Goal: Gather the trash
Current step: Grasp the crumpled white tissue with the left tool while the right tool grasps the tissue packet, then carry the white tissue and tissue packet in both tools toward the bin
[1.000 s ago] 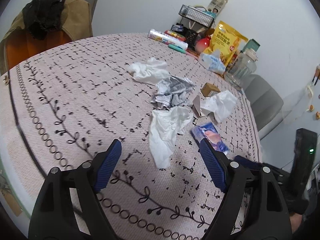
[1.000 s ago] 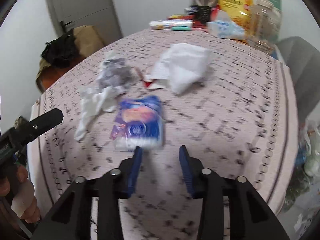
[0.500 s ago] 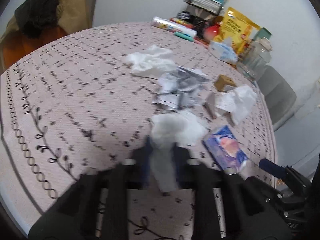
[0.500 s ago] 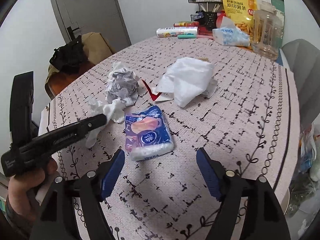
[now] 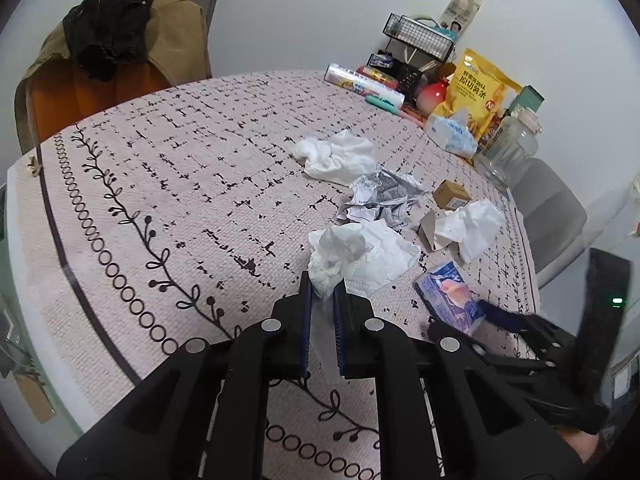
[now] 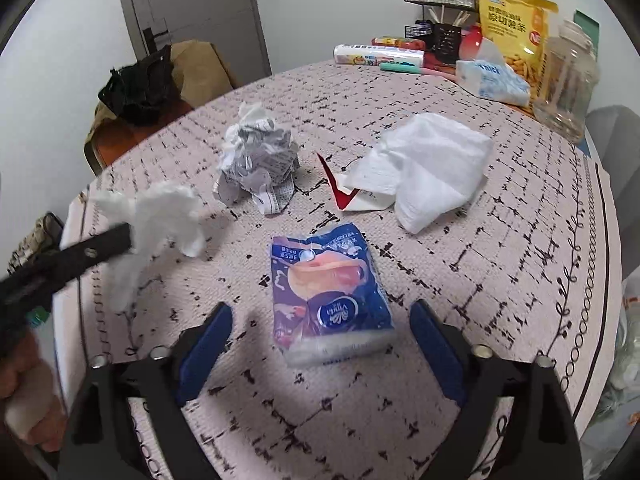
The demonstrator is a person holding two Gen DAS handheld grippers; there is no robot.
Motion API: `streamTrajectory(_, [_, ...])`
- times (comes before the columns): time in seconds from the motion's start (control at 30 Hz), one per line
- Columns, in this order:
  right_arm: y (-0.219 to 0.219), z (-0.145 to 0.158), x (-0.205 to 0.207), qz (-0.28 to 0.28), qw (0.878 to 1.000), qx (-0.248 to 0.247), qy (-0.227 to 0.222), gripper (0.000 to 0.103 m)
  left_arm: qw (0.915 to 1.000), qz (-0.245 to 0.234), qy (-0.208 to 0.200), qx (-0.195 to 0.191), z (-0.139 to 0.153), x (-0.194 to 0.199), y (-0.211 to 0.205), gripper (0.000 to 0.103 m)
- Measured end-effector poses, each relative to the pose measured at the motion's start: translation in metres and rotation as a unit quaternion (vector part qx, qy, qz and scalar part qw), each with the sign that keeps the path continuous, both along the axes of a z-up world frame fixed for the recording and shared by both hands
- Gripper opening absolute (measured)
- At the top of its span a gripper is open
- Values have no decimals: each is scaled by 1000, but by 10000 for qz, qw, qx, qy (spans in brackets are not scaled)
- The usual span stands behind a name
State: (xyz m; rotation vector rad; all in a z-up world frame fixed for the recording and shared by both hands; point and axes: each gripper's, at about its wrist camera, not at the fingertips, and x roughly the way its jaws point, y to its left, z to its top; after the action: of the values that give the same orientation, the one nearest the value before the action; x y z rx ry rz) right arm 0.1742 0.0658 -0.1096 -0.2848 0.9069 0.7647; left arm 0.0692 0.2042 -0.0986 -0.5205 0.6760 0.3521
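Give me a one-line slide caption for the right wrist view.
Open right gripper straddles a blue tissue pack on the patterned tablecloth, while the left gripper lifts a crumpled tissue.

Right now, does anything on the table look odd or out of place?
Only the litter: a crumpled paper ball, a loose napkin, a torn wrapper and a tissue pack lie scattered mid-table. The left gripper grips a white tissue; the right gripper is open around the pack.

Yellow snack bag (image 5: pixel 478 98), glass jar (image 5: pixel 506 152), wire rack (image 5: pixel 420 36) at table edge (image 5: pixel 52 216).
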Motion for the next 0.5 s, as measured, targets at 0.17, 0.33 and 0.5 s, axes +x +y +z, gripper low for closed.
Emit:
streamTrajectory(0.17, [-17, 10, -3, 60, 9996, 233, 134, 36, 9999, -34, -103, 40, 10, -5, -8, 10])
streamTrajectory(0.33, [-45, 22, -6, -30, 9988, 470, 148, 35, 9995, -202, -229, 78, 19, 3, -25, 10])
streamTrajectory(0.5, [-74, 35, -7, -217, 9970, 737, 123, 35, 9985, -433, -301, 176, 28, 12, -47, 10])
